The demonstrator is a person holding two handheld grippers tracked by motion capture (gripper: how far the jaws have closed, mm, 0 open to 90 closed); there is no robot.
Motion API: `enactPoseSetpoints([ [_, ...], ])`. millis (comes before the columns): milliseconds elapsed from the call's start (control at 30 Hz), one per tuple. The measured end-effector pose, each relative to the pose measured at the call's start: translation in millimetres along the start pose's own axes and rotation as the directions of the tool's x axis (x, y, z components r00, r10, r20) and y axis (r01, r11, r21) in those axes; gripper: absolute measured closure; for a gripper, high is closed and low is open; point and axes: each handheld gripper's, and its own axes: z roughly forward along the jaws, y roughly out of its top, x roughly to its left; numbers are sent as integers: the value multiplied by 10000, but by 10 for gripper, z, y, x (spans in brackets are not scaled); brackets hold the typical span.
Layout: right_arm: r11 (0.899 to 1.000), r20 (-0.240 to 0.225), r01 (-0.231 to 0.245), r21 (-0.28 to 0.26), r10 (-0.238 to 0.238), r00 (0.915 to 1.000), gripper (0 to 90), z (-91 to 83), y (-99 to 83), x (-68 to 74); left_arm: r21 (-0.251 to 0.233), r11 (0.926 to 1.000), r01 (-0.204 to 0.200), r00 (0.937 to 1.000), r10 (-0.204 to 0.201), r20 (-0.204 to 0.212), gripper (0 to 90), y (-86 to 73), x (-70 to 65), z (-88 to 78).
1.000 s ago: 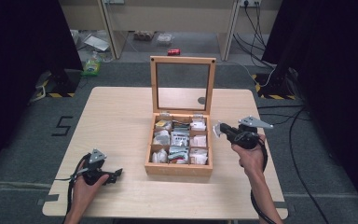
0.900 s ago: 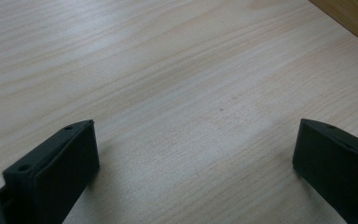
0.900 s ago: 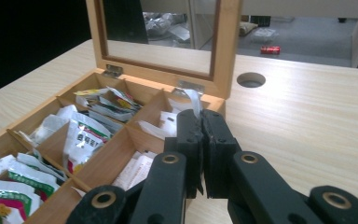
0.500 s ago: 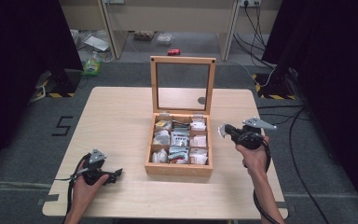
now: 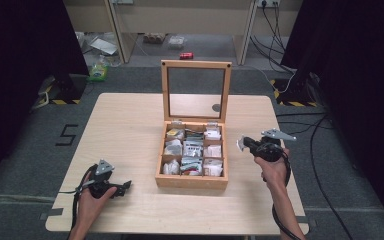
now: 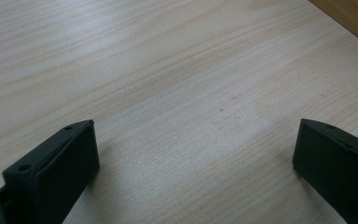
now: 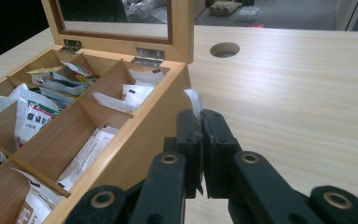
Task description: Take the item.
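Note:
A wooden box (image 5: 190, 181) stands in the middle of the table, its glass-paned lid (image 5: 196, 64) upright at the back. Its compartments hold several white tea-bag packets (image 5: 193, 148). My right gripper (image 5: 243, 142) hovers just right of the box, shut on a small white packet (image 5: 239, 145). In the right gripper view the jaws (image 7: 201, 116) press together beside the box wall (image 7: 154, 121), with the white packet (image 7: 194, 99) poking out past their tips. My left gripper (image 5: 125, 187) rests on the table's near left, open, with bare wood between its fingers (image 6: 56, 163).
A round cable hole (image 5: 216, 107) is cut in the table behind the box, also seen as a hole (image 7: 224, 49) in the right gripper view. The light wood table (image 5: 125, 130) spreads left of the box. Cables and clutter lie on the floor beyond.
My right gripper has drifted right, away from the box, and slightly lower, still gripping the white packet. The left gripper has stayed put.

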Motion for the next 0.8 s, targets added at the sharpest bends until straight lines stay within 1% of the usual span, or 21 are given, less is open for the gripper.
enactPoseSetpoints([
  [300,9995,-92,-195,247,197,9998,864,63,-79,-22,3,10000,-3,10000,3,0,0,0,0,0],
  [500,9990,-122,-155,425,160,9998,863,105,-120,-22,0,10000,-2,10000,2,-1,0,0,0,0],
  [800,9986,-126,-104,525,111,9999,862,141,-150,-4,-4,10000,-1,10000,1,1,0,0,0,0],
])
